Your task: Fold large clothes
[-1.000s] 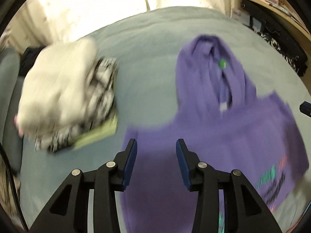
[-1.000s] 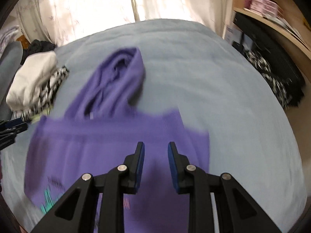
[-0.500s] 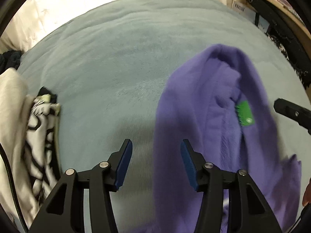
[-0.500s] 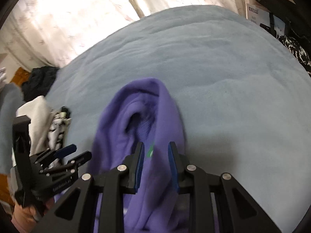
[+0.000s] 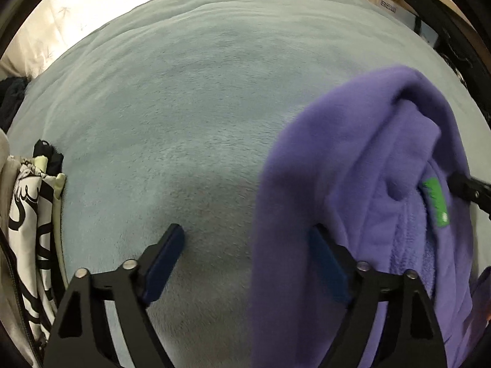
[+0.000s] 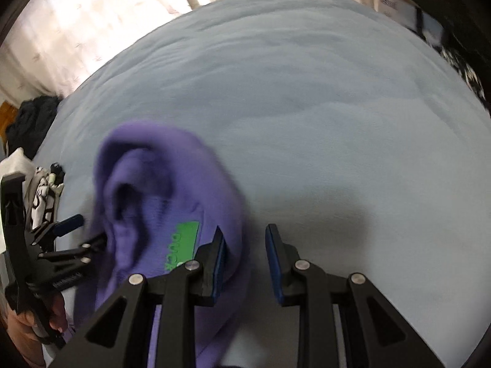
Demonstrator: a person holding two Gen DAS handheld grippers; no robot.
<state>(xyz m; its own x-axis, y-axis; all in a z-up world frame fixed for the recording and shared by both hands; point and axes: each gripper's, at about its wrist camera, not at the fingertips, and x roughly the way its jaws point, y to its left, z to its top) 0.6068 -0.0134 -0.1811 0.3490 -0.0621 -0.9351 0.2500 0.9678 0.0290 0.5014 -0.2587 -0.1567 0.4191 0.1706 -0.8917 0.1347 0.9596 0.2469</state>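
Fingers of the left gripper (image 5: 245,260) stand wide apart, having just been opening; the left edge of the purple hoodie (image 5: 353,199) lies between them, draped against the right finger, and the pads do not press on it. The right gripper (image 6: 245,257) has its fingers a narrow gap apart. Only grey blanket (image 6: 307,122) shows in that gap, while the hoodie's right edge lies against the outer side of the left finger. Nothing is gripped by either tool.

The hoodie lies on the blanket with its hood (image 6: 153,168) pointing to the far side. Its green label (image 6: 184,242) shows inside the neck. A stack of folded clothes (image 5: 27,230) sits at the left edge of the bed, well apart from the hoodie.

Judged step: both grippers are set at the hood, one on each side, to take hold of it and fold it down onto the body of the garment. The next move calls for the left fingers to close on the hood's left edge. The right gripper needs to shift left or open wider so that cloth enters its gap before closing.

Compared with a second ago: the whole hoodie body and printed front were then in view from both cameras. Now only the hood region fills the near field, both grippers having come lower and farther up the garment. The left gap is markedly wider; the right gap is unchanged.
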